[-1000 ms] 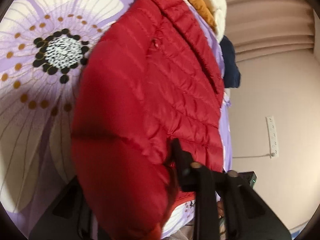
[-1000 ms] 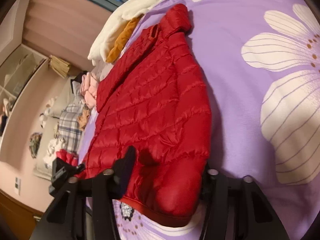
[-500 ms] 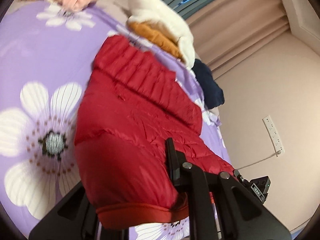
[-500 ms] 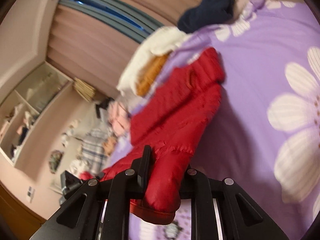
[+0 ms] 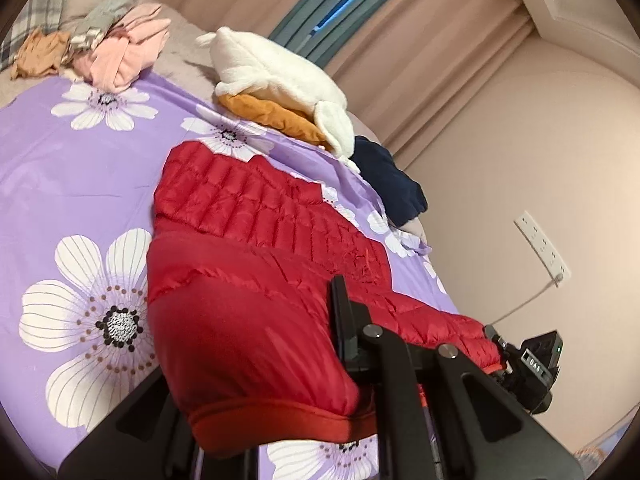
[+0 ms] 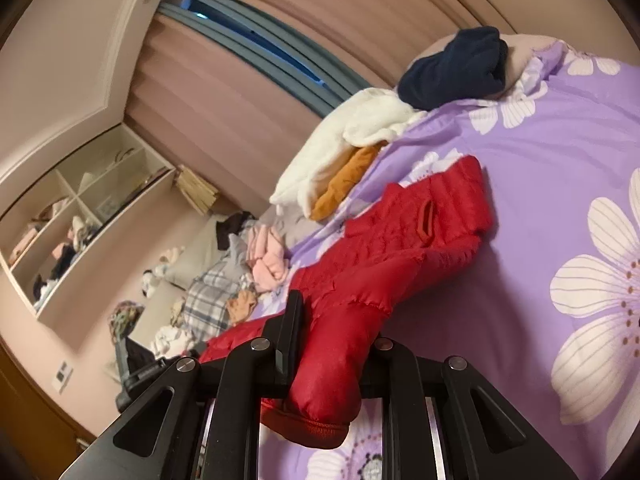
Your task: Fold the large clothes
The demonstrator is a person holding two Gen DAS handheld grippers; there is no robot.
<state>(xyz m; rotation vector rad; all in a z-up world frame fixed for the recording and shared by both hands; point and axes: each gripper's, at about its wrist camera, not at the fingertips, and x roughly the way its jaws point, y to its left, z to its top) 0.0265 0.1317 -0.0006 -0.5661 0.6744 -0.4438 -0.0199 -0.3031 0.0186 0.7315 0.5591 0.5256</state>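
Over near edge of bed: left gripper and right gripper both pinching red jacket hem; slick padding risking slipping from jaws, fold collapsing.

Red jacket; purple white-flowered bedsheet.

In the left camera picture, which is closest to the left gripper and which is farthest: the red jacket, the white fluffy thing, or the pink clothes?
1. Red jacket: clamped in the left gripper, right at the bottom.
2. White fluffy thing: beyond the jacket, near the curtain.
3. Pink clothes: farthest, at the bed's top-left corner, though not by much.
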